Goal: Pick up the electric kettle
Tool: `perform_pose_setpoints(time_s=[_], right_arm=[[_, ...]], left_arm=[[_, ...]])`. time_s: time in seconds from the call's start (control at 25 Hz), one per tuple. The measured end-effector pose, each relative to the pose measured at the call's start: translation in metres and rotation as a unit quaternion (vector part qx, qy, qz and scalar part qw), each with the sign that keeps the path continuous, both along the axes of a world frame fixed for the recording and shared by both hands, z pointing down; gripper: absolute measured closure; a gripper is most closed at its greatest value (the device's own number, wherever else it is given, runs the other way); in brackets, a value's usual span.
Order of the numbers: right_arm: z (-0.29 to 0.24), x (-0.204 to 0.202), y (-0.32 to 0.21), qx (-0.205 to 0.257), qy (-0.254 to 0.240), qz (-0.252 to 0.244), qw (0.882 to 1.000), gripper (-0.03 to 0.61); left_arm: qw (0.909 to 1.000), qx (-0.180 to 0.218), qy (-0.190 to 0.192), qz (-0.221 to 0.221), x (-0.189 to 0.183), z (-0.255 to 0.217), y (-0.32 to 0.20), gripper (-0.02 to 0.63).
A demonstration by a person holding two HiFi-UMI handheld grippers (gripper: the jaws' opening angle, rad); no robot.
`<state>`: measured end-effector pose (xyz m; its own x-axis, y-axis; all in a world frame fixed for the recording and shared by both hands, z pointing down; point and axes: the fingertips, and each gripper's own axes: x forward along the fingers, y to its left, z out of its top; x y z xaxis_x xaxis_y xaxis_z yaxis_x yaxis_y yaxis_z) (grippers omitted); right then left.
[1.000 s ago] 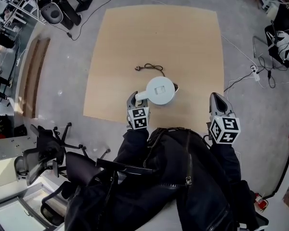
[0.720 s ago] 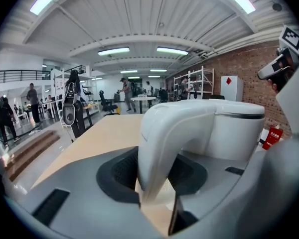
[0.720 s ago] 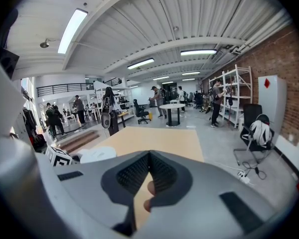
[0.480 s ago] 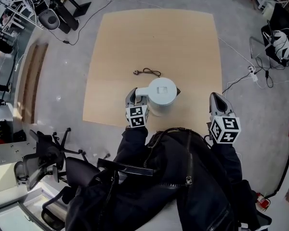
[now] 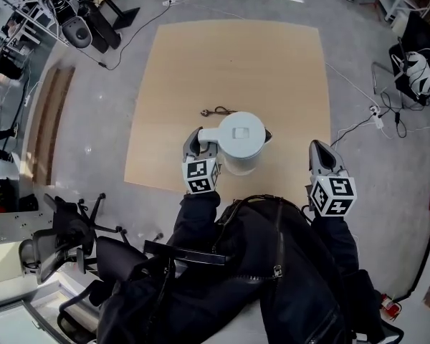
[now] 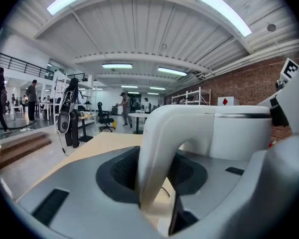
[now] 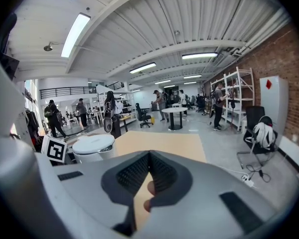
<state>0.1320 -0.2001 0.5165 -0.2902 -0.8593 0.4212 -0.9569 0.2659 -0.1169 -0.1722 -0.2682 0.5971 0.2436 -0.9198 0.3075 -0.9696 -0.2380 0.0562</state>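
The white electric kettle [image 5: 241,136] hangs above the near part of the wooden table [image 5: 236,56], seen from its lid in the head view. My left gripper [image 5: 199,140] is shut on its curved white handle [image 6: 157,153], which stands upright between the two dark pads in the left gripper view; the kettle's body [image 6: 239,133] fills the right of that view. A thin black cord [image 5: 218,111] lies on the table just behind the kettle. My right gripper [image 5: 319,150] hovers at the table's near right edge with its jaws closed and nothing in them [image 7: 148,156].
Office chairs [image 5: 64,235] stand on the floor at the lower left. Cables and a power strip [image 5: 376,110] lie on the floor to the right, beside a chair with a bag [image 5: 414,67]. Wooden boards [image 5: 46,113] lie at the left.
My left gripper has risen with the kettle, which now looks larger and has drifted slightly away from me. The right gripper has stayed where it was.
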Motion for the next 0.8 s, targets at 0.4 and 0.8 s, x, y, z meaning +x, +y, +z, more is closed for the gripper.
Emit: perform_pose_setpoints(time_s=[0.4,0.8], right_arm=[[-0.028,-0.02,-0.019,0.042,-0.02,-0.02,0.999,0.575],[-0.055,-0.016,-0.03,0.08,-0.036,-0.015,0.996,0.574]], left_arm=[[0.9984,0.056,0.009,-0.01,-0.003,-0.081,-0.006,0.474],[0.9962,0.085,0.008,-0.013,0.006,-0.134,-0.003,0.474]])
